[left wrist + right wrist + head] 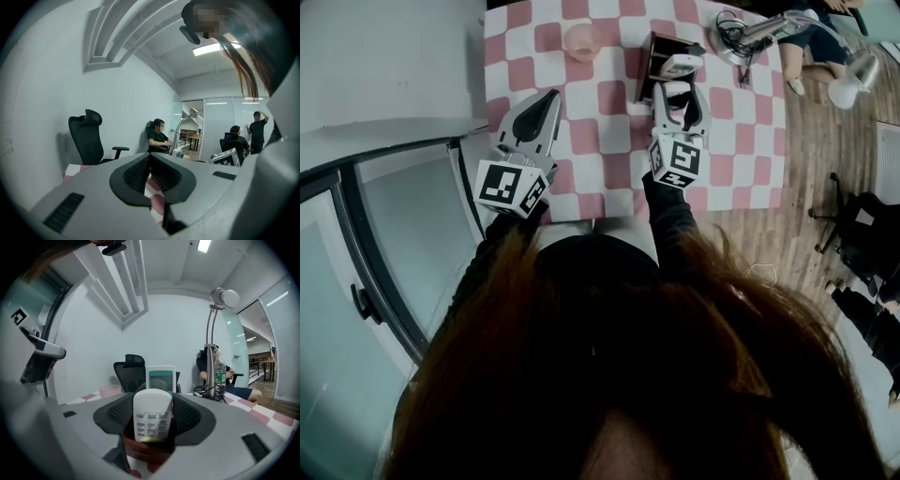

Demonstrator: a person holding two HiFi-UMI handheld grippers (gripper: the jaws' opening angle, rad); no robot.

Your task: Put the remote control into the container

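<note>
While the right gripper (153,403) clamps the white remote control (151,422), its lower end sits inside the dark container (139,452) near the table's (609,141) far edge. The left gripper (150,158) hangs by the left edge, jaws together on nothing. This looks like the last step: the right jaws need only part and lift clear.
</note>
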